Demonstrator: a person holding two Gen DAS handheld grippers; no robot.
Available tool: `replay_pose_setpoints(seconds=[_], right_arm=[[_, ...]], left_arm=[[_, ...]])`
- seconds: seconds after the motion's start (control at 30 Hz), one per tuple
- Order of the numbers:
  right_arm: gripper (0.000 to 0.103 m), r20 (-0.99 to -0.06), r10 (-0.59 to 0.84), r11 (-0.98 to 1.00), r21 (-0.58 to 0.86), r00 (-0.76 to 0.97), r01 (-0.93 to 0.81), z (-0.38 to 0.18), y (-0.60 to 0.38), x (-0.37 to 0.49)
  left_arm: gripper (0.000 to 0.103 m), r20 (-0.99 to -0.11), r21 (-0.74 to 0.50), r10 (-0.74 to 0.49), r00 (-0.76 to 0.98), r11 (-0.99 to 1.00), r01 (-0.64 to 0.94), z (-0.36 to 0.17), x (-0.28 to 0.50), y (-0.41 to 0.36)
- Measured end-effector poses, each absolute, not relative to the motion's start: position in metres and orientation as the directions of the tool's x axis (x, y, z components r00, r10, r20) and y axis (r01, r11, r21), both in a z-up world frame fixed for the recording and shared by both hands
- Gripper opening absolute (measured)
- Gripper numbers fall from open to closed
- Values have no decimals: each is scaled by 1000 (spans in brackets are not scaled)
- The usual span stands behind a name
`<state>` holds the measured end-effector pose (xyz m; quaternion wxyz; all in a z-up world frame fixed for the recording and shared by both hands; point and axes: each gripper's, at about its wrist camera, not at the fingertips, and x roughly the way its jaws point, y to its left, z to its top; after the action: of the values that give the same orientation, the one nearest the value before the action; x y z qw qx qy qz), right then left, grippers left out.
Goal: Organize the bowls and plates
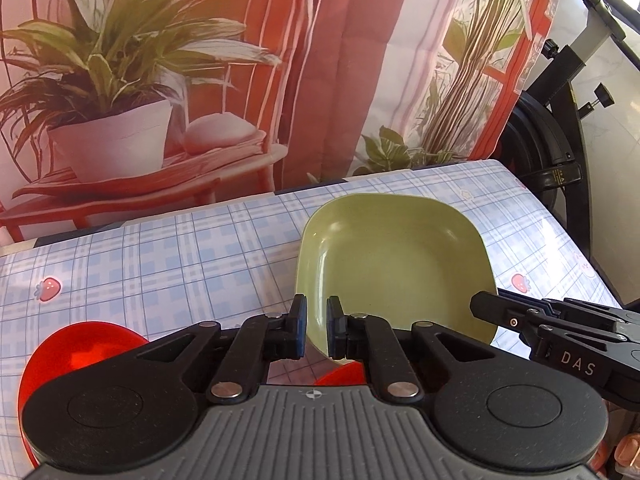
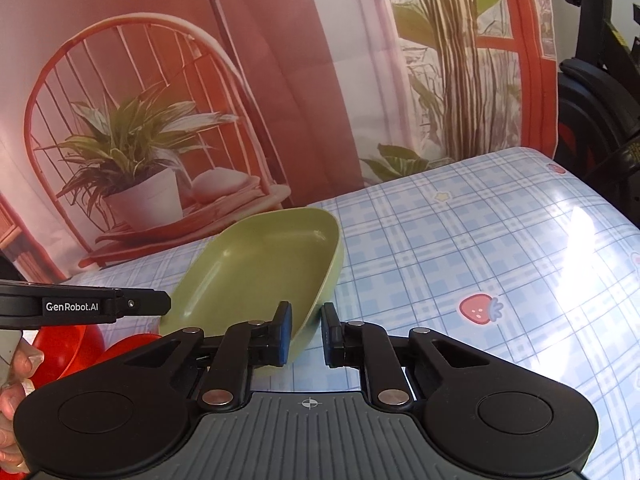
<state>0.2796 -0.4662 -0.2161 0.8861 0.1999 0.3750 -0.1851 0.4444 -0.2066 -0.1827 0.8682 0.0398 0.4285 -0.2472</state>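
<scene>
A green square plate (image 1: 396, 264) hangs tilted above the checked tablecloth. In the left wrist view my left gripper (image 1: 317, 320) is shut on the plate's near left rim, with the rim pinched between the blue pads. My right gripper (image 1: 486, 306) reaches in from the right and meets the plate's right edge. In the right wrist view the plate (image 2: 260, 264) slopes up to the left and my right gripper (image 2: 306, 324) is shut on its near corner. The left gripper (image 2: 166, 304) touches the plate's left edge. Red bowls (image 1: 80, 352) (image 2: 68, 348) lie below, partly hidden.
The table (image 1: 160, 264) (image 2: 460, 260) has a blue plaid cloth with strawberry prints. A printed backdrop (image 1: 240, 80) of plants and a chair hangs behind it. Black exercise equipment (image 1: 560, 128) stands past the right edge. A person's hand (image 2: 12, 400) shows at lower left.
</scene>
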Motion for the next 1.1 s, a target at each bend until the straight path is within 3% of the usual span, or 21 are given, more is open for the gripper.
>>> replay_pose_setpoints(seconds=[0.37, 0.5, 0.77, 0.83, 0.87, 0.9, 1.1], right_arm=[[14, -765, -188, 843, 195, 615, 501, -215, -465, 277], [13, -776, -184, 837, 199, 604, 510, -223, -469, 274], [12, -776, -179, 840, 199, 604, 505, -229, -472, 275], [12, -776, -178, 837, 203, 605, 507, -228, -472, 275], [12, -775, -167, 836, 216, 609, 504, -228, -472, 275], [12, -775, -166, 835, 219, 609, 506, -227, -472, 275], [12, -764, -169, 832, 229, 623, 506, -217, -466, 274]], left_arm=[[13, -764, -125, -357, 537, 899, 420, -174, 443, -198], [26, -772, -121, -352, 529, 899, 421, -183, 450, -202], [26, -787, -159, -369, 495, 895, 416, -207, 461, -209], [24, -781, -164, -381, 495, 890, 426, -210, 459, -209], [12, -772, -164, -394, 500, 882, 441, -210, 457, -209], [8, -767, -163, -398, 504, 880, 447, -209, 456, -210], [8, -741, -165, -406, 535, 882, 441, -195, 447, -203]])
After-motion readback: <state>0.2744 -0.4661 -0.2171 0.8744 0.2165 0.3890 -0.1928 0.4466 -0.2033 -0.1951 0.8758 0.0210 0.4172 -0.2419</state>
